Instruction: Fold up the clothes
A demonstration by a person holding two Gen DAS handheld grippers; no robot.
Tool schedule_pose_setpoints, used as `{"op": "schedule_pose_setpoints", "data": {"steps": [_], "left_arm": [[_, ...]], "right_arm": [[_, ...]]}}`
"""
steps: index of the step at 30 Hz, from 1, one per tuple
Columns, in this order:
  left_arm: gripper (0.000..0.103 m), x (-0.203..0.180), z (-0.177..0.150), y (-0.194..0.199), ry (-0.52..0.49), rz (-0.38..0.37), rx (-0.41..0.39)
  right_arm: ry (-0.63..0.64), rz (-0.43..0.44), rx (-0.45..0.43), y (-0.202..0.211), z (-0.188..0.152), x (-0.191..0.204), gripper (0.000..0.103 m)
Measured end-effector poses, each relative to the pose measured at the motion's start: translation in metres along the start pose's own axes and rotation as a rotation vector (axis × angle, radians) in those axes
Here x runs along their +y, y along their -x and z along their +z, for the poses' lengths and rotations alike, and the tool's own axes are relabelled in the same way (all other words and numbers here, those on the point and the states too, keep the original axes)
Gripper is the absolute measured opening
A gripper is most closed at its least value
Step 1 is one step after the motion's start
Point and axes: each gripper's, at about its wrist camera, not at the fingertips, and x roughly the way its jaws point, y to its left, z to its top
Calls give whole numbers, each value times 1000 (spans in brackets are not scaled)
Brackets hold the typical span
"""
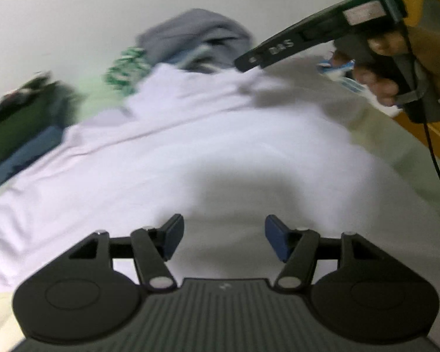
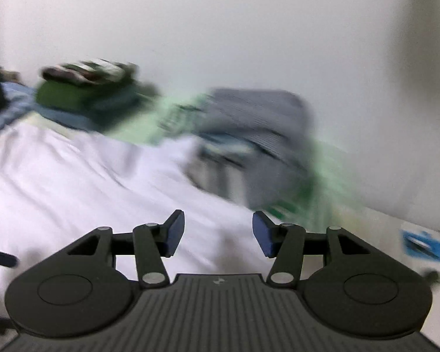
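Observation:
A pale lilac-white garment (image 1: 173,152) lies spread flat across the bed, also in the right wrist view (image 2: 82,182). My left gripper (image 1: 223,239) is open and empty just above its near part. My right gripper (image 2: 217,236) is open and empty above the garment's right side. In the left wrist view the right gripper (image 1: 249,61) reaches in from the upper right, its tip over the garment's far edge. Both views are blurred.
A grey crumpled garment (image 1: 196,35) (image 2: 264,123) and a green-and-white patterned one (image 1: 126,70) lie beyond the white one. A stack of folded dark green and blue clothes (image 1: 20,123) (image 2: 85,94) sits at the left. A white wall is behind. A blue-white packet (image 2: 426,246) lies at the right.

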Motion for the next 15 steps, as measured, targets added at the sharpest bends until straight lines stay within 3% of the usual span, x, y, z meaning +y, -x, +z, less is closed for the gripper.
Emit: {"op": "schedule_pose_setpoints", "data": {"steps": [3,6,8,9,10,15], "left_arm": [[65,23,2,-4,12,78,-2],[67,48,3,-11,41,133,12],[67,59,0,-15,60,139,19],[68,63,-2,-16,69,139,23],[68,68,-4,-18,78,138,27],[69,87,-15,-26,116,135,45]], "right_arm": [[-71,52,34,-45,25,6,60],[-181,118,107,-84,38,3,57],[-215,144,153,-101,40,5,46],[-184,114,168,-105,41,11,26],[-157,93,178,-109,43,16,16],[-196,45,36,-102,63,6,10]]}}
